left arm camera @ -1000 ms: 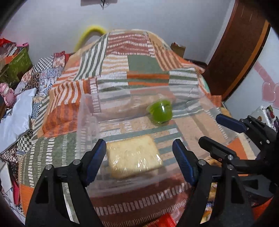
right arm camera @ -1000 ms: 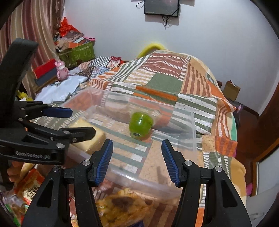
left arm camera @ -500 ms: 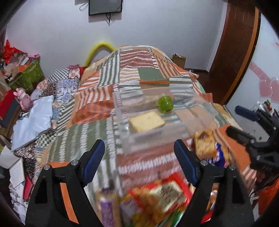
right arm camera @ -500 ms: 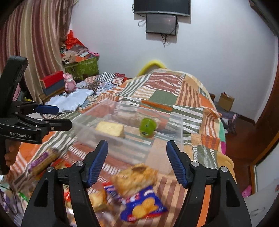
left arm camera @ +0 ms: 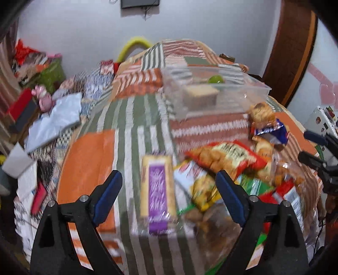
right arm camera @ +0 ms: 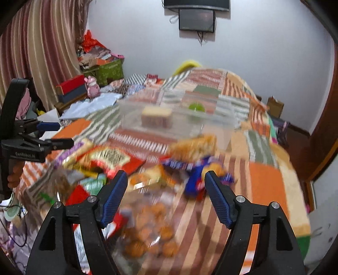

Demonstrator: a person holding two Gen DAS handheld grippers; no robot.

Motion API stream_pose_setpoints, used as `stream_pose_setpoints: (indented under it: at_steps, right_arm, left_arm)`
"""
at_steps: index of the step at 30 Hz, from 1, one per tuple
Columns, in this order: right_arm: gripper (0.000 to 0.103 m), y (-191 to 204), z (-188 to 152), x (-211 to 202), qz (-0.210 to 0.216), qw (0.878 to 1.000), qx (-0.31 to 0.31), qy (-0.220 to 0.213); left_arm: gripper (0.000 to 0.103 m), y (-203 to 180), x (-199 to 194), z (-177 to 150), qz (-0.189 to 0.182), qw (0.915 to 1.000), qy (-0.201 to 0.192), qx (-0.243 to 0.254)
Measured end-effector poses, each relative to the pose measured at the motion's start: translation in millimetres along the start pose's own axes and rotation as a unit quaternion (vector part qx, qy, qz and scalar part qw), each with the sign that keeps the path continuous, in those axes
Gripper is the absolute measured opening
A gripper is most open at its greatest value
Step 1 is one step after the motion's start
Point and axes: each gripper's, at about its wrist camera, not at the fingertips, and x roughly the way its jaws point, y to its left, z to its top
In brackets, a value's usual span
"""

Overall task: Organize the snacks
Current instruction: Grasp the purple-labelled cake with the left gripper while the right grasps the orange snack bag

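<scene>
A clear plastic container (left arm camera: 243, 99) (right arm camera: 211, 124) stands far up the bed and holds a wrapped cake slice (left arm camera: 200, 95) (right arm camera: 156, 115) and a green jelly cup (left arm camera: 215, 80) (right arm camera: 196, 106). My left gripper (left arm camera: 169, 196) hovers over a purple-labelled packet (left arm camera: 157, 190); its jaws are opening and press on nothing. My right gripper (right arm camera: 165, 196) is open above a clear bag of round brown cookies (right arm camera: 152, 228), with a blue biscuit pack (right arm camera: 196, 179) just beyond. A red packet (left arm camera: 228, 156) (right arm camera: 109, 157) lies in the pile between them. Both views are motion-blurred.
Loose snack packets cover the near end of the patchwork quilt (left arm camera: 131, 127). Boxes, a pink toy (right arm camera: 93, 87) and folded cloth crowd the left bedside. A wooden door (left arm camera: 291, 48) stands at the right, and a screen (right arm camera: 196, 20) hangs on the far wall.
Both grippers have drawn back from the container to over the snack pile, and their jaws stand wider. The cake slice and green cup stay in the container.
</scene>
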Motion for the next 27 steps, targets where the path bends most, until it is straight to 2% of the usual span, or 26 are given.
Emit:
stream_pose_setpoints:
  at_steps: [8,16,19,20,21,23,24,26,27]
  right_arm:
    - [0.073,6,-36,6,-0.008,0.999,0.002,0.039]
    - [0.072,-10,-39,12,0.003,0.998,0.027,0.049]
    - [0.072,-9,-39,18,0.014,0.998,0.023,0.05]
    - [0.071,-9,-40,20,0.021,0.998,0.025,0.052]
    - [0.069,-9,-40,22,0.03,0.998,0.027,0.055]
    - [0.064,-9,-41,26,0.043,0.997,0.033,0.056]
    - [0.06,-10,-41,26,0.045,0.997,0.036,0.054]
    - [0.058,-11,-41,25,0.045,0.997,0.041,0.051]
    - [0.056,-12,-42,24,0.043,0.997,0.043,0.049]
  left_arm:
    - [0.09,24,14,-30,0.0,0.999,0.026,-0.037]
    - [0.09,27,33,-31,-0.009,0.9984,0.031,-0.046]
    - [0.081,30,38,-28,-0.029,0.9974,0.03,-0.059]
    - [0.073,30,40,-27,-0.028,0.9972,0.032,-0.062]
    - [0.066,30,44,-26,-0.024,0.997,0.037,-0.063]
    - [0.062,32,51,-24,-0.02,0.9968,0.04,-0.066]
    - [0.058,32,53,-24,-0.018,0.9969,0.039,-0.066]
    - [0.048,29,53,-24,-0.008,0.9976,0.034,-0.06]
    - [0.046,28,53,-24,-0.001,0.9981,0.032,-0.053]
